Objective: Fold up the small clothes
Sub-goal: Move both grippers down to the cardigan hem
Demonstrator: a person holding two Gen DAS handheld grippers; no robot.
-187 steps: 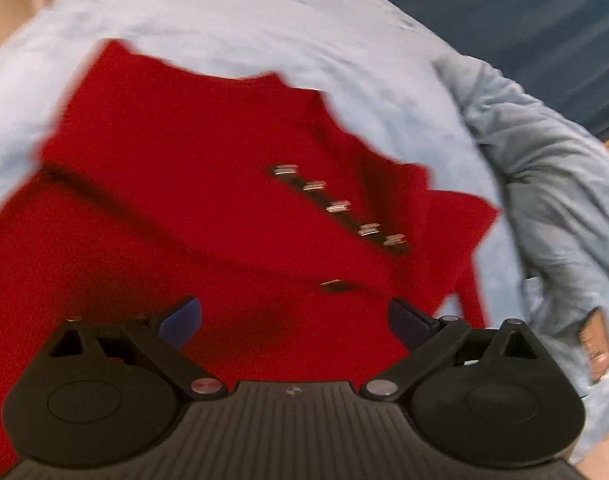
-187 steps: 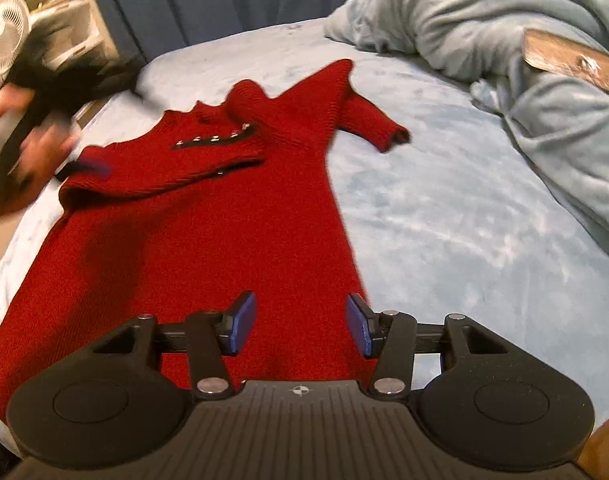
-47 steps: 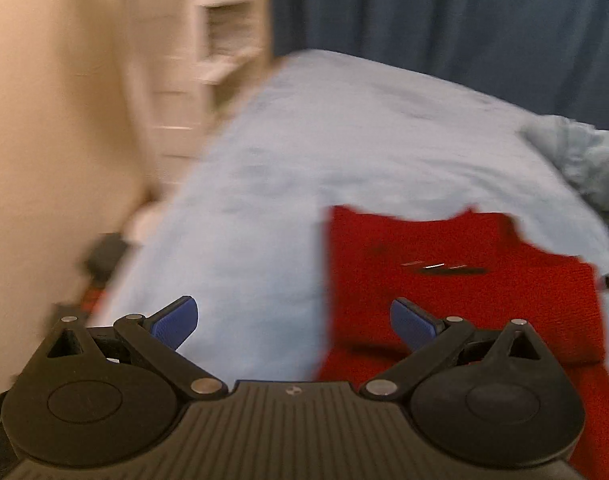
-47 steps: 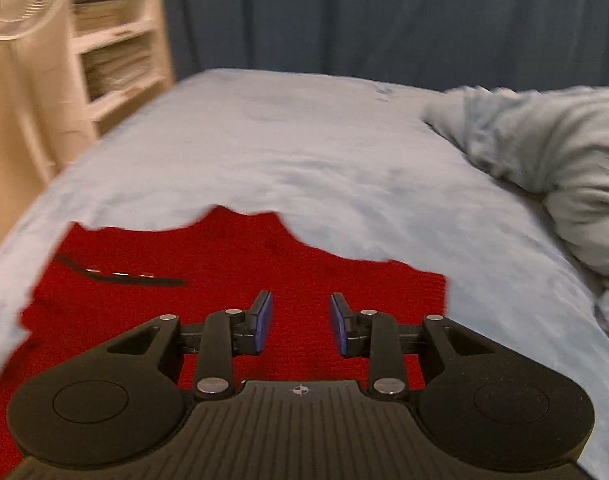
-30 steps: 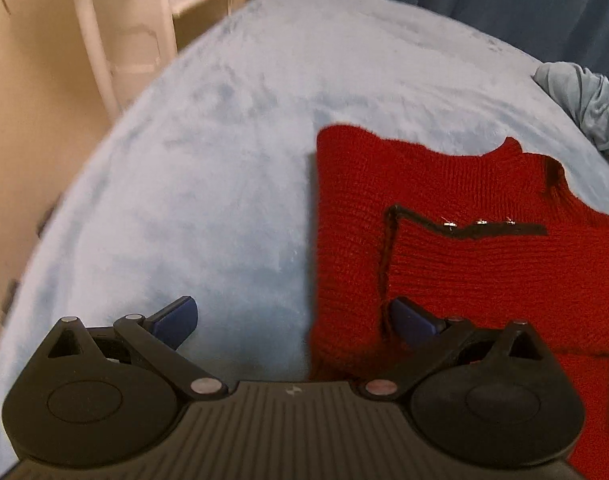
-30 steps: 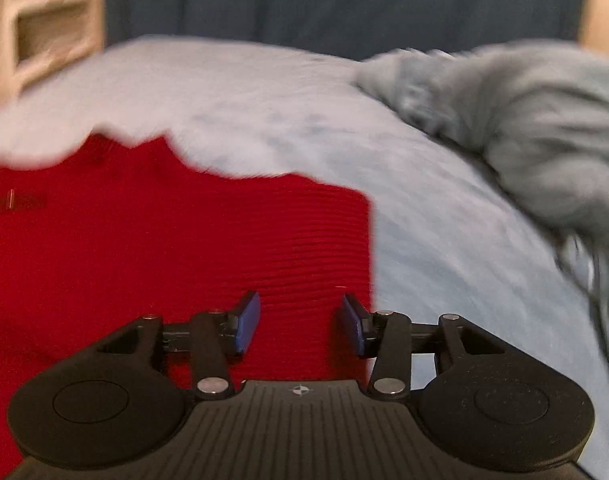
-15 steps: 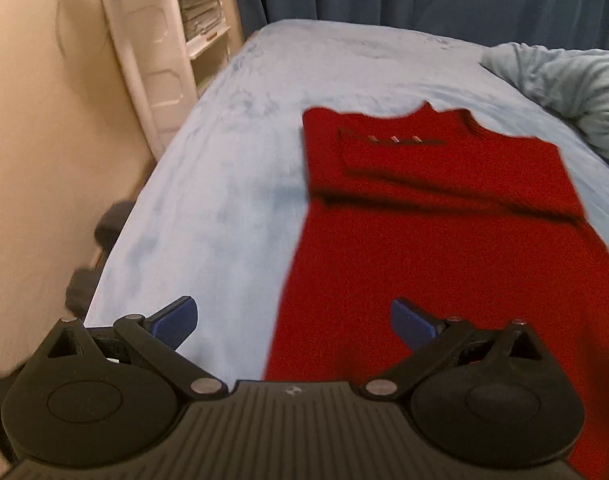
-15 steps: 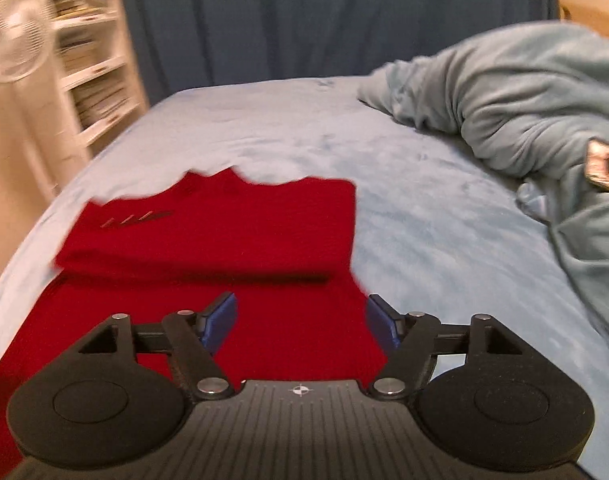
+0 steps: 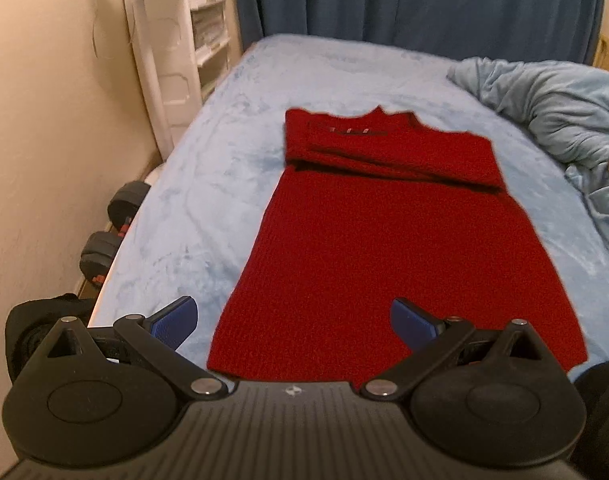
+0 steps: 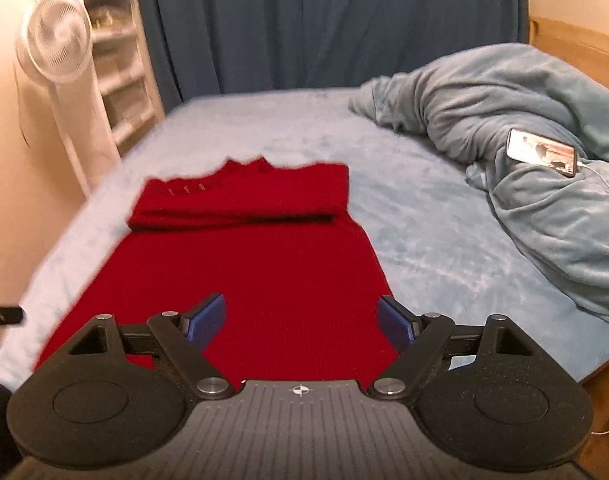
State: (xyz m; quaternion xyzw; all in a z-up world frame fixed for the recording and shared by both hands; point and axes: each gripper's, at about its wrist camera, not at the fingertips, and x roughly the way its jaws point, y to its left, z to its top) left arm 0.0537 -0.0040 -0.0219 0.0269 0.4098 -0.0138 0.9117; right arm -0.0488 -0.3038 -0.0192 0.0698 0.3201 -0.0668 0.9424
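Observation:
A red knit dress (image 9: 388,240) lies flat on the light blue bed (image 9: 208,184), collar at the far end, both sleeves folded across the chest as a thick band (image 9: 392,160). It also shows in the right wrist view (image 10: 248,264). My left gripper (image 9: 294,320) is open and empty, held above the dress's near hem at its left corner. My right gripper (image 10: 302,322) is open and empty, above the hem's right part.
A bunched blue blanket (image 10: 524,152) lies on the bed's right side with a phone (image 10: 542,152) and cable on it. A white fan (image 10: 58,44) and shelves (image 9: 208,28) stand at left. Dumbbells (image 9: 104,236) sit on the floor by the wall. Dark curtain behind.
Both grippers have pulled back from the folded sleeves toward the hem. The right gripper has opened wider. The dress has not moved in the last half second.

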